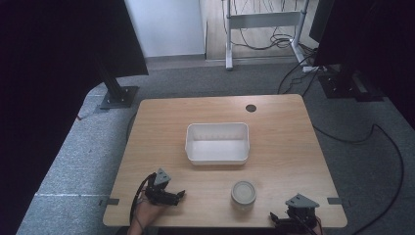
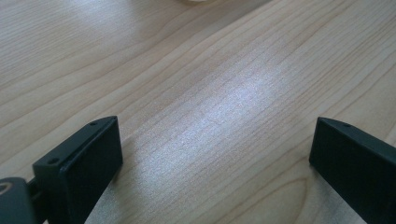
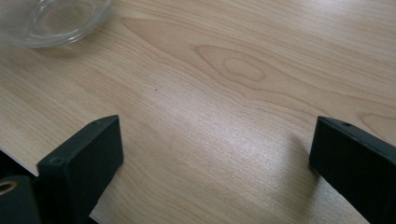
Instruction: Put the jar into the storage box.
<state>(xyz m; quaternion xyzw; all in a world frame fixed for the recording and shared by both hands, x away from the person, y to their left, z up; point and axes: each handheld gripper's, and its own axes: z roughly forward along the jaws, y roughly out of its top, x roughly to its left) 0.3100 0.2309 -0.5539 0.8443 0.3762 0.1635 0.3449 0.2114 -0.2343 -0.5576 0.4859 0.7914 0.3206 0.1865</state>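
Fingers (image 2: 88, 163) of my left gripper (image 2: 212, 168) are spread wide in the left gripper view, nothing between them but bare surface (image 2: 224, 84). Right gripper view: my right gripper (image 3: 212, 168) is likewise spread and empty, the glass dish (image 3: 51, 18) ahead of it, apart. High view: the dish (image 1: 243, 193) sits upright, mouth up, on the near side of the white bin (image 1: 217, 143), apart from it, between both grippers. It is round, so I see no long axis. I judge nothing done yet: grasping and moving remain.
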